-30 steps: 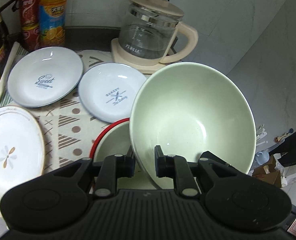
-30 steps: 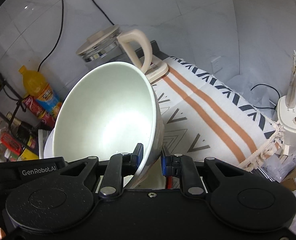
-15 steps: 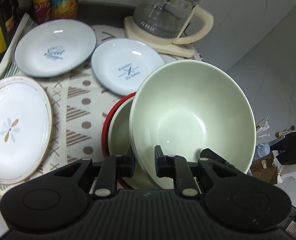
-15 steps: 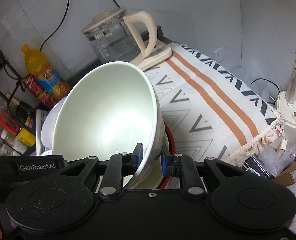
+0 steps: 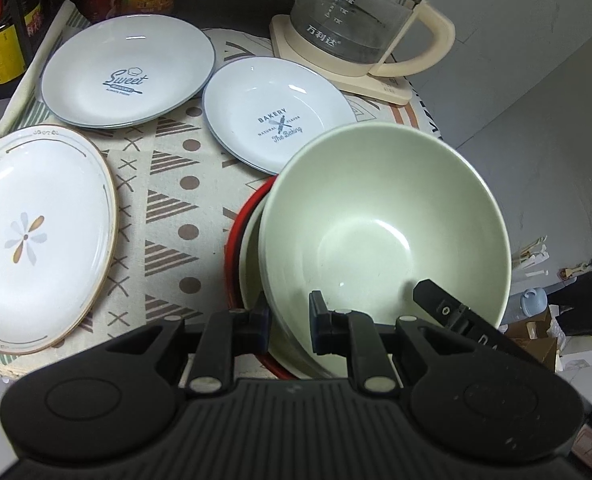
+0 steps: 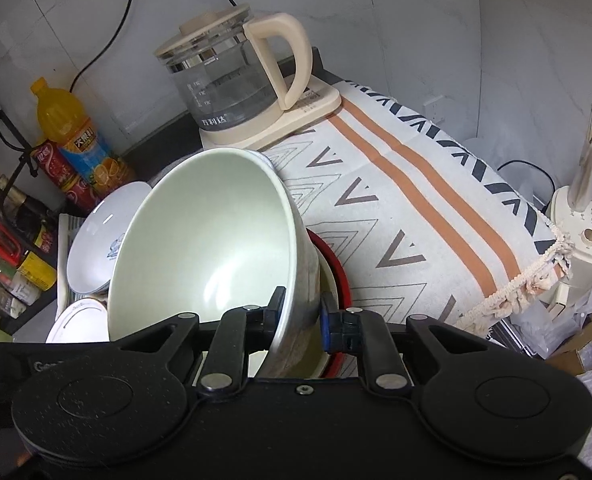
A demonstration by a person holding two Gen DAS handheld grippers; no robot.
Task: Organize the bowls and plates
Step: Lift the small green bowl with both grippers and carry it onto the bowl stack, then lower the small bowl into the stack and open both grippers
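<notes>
- Kitchen corner, grey tiled wall, bench [image 5: 167, 168] under a patterned cloth; glass kettle [image 5: 360, 20] at 12 o'clock in the left wrist view, drink bottles [image 6: 75, 148] and a jar rack at 9–10 o'clock in the right wrist view.
- Step in hand, as I read it: nesting the green bowl [image 5: 384, 236] into the red-rimmed bowl [image 5: 235, 256] at the near centre of the bench.
- Left gripper [image 5: 289, 320]: fingers pinch the green bowl's near rim, one finger outside, one inside. Firm hold.
- Right gripper [image 6: 302, 318]: fingers straddle the same bowl's wall at the opposite side of the rim and are closing a touch; the inner pad sits on the wall, so it pinches the bowl too.
- Green bowl is tilted, its far rim raised toward 12 o'clock, base down inside the red-rimmed bowl. Can't tell if the base is fully seated.
- Plates are not yet stacked: "Sweet" plate [image 5: 129, 68] at 11 o'clock, "Bakery" plate [image 5: 275, 112] at 12 just behind the bowls, flower plate [image 5: 35, 236] at 9 o'clock, all flat and apart.
- Next move calls for: level the green bowl until both rims run parallel, then let go one hand at a time. Watch for the bowl rocking or its rim nudging the "Bakery" plate.
- After that, likely the plates: biggest at the bottom.
</notes>
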